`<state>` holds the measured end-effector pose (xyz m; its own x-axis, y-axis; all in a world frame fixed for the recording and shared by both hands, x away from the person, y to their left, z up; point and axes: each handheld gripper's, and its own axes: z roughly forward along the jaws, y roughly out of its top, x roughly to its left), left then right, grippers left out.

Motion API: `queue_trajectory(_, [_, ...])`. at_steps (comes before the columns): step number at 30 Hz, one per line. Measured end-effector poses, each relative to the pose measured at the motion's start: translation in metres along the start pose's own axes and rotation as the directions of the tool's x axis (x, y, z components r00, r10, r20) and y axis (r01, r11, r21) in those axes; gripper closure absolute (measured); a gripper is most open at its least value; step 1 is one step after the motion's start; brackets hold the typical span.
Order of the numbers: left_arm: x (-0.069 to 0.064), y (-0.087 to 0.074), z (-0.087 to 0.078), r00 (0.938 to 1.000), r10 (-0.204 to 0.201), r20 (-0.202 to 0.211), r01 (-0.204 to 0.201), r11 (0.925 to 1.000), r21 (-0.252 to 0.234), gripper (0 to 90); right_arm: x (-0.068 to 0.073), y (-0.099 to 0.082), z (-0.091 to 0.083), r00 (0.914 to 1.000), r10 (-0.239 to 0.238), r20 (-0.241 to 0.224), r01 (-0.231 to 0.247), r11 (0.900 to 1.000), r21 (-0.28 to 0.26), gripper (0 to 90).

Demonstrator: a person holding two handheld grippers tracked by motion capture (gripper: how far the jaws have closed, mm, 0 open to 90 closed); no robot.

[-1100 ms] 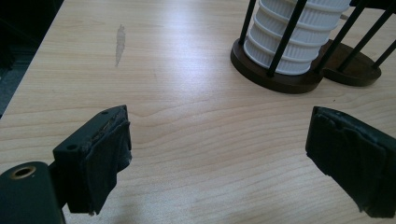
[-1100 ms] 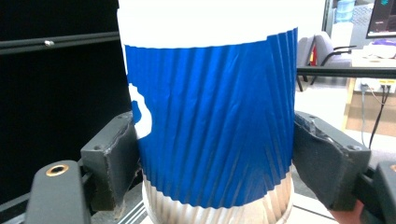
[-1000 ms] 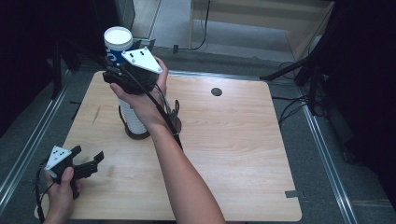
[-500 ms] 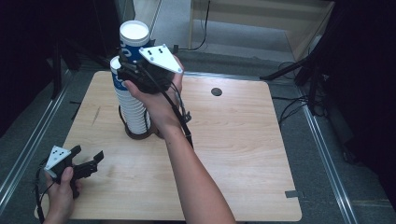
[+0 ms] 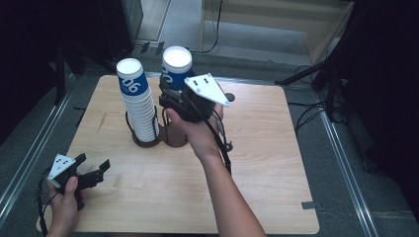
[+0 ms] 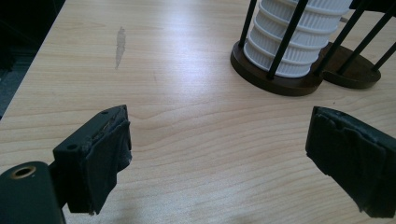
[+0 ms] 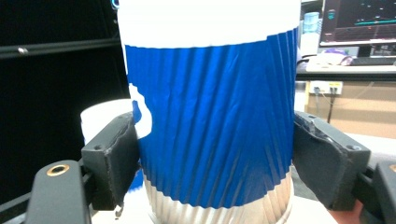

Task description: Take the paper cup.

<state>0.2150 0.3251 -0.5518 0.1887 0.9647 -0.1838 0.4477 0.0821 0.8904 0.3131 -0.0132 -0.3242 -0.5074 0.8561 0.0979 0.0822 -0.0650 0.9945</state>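
Observation:
My right gripper is shut on an upturned blue and white paper cup, held in the air above the table's far middle. Seen along that gripper's own jaws, the pads press both sides of the cup. Just left of it a tall stack of the same cups stands inside a black wire holder on a round brown base. A second brown base sits beside it, under my right hand. My left gripper rests at the near left corner, open, with bare wood between its jaws.
The wooden table has free surface to the right and at the front. A grey smear marks the wood left of the stack. Metal rails run along both sides of the table. Cables and dark stands lie on the floor beyond.
My right gripper has lifted the top cup off the stack and carried it to the right, beside the stack. The left gripper has stayed put.

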Motion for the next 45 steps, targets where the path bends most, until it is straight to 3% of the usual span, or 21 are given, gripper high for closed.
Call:
queue_trajectory(8, [0.0,0.0,0.0,1.0,0.004,-0.005,-0.004,1.0,0.002,7.4,-0.031,-0.036,-0.038,0.998,0.013,0.062,-0.016,0.9989,0.044,20.3])
queue_trajectory(21, [-0.001,0.0,0.0,1.0,0.003,-0.007,-0.003,1.0,0.002,7.4,-0.072,-0.064,-0.078,0.9899,0.039,0.136,-0.047,0.9974,0.055,20.5])
queue_trajectory(28, [0.0,0.0,0.001,1.0,-0.005,0.004,0.005,1.0,0.002,7.4,-0.079,-0.087,-0.089,0.9867,0.015,0.162,-0.029,0.996,0.084,20.6])
queue_trajectory(39, [0.0,0.002,0.005,0.9999,-0.013,0.011,0.012,0.9997,0.02,7.5,-0.085,-0.118,-0.103,0.9851,0.035,0.169,-0.054,0.9924,0.11,20.7])
queue_trajectory(45, [-0.001,0.004,0.007,0.9996,0.019,0.02,-0.02,0.9994,0.03,7.5,-0.087,-0.13,-0.109,0.9854,0.033,0.167,-0.054,0.9908,0.124,20.7])
